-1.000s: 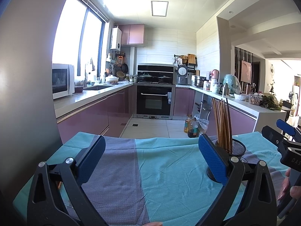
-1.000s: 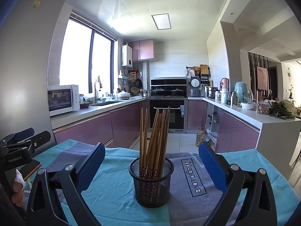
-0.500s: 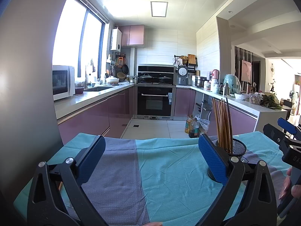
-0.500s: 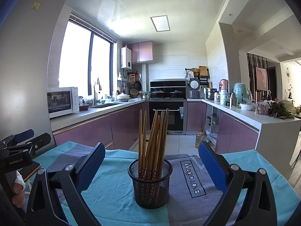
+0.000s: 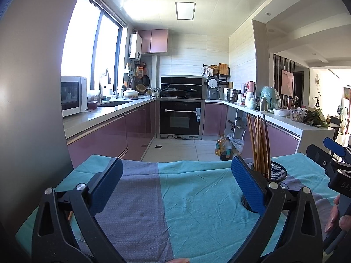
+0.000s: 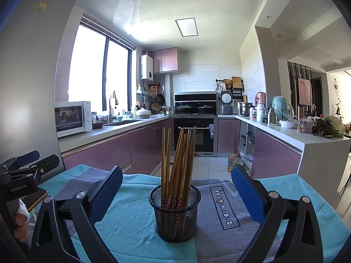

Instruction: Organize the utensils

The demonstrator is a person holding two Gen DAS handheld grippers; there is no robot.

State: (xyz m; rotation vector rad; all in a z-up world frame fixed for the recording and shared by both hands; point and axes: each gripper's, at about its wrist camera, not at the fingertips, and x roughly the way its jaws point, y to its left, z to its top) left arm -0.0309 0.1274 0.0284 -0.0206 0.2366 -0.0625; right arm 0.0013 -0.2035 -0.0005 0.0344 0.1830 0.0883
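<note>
On the left side, the left gripper point(image 5: 175, 182) hangs over the cloth point(image 5: 197, 197) that covers the surface. Its fingers point(image 5: 105, 186) are spread wide and hold nothing. Only bare cloth lies between them. I see no loose sticks or spoons lying on the cloth in either view.

The cup point(image 6: 174, 213) stands more to the right. It is a black mesh cup, and it stands upright on the cloth. The chopsticks point(image 6: 177, 160) stand inside it in a bunch. They lean a little and fan out at the top. In the left view the cup point(image 5: 274, 173) sits just behind the right-hand finger of the left gripper, not between the fingers.

On the right side, the right gripper point(image 6: 176, 188) looks straight at the cup. Its fingers point(image 6: 246, 195) are spread wide too and hold nothing. The cup is in the middle of the gap between them, a little ahead of the tips. Neither finger touches it.

I think the job is either just starting or nearly done, because all the chopsticks I can see are already in the cup. If there is more to do, the next move is likely for the right gripper. It needs to go forward gently and close on the cup, or on one chopstick. It must stay straight so the cup does not tip over.
</note>
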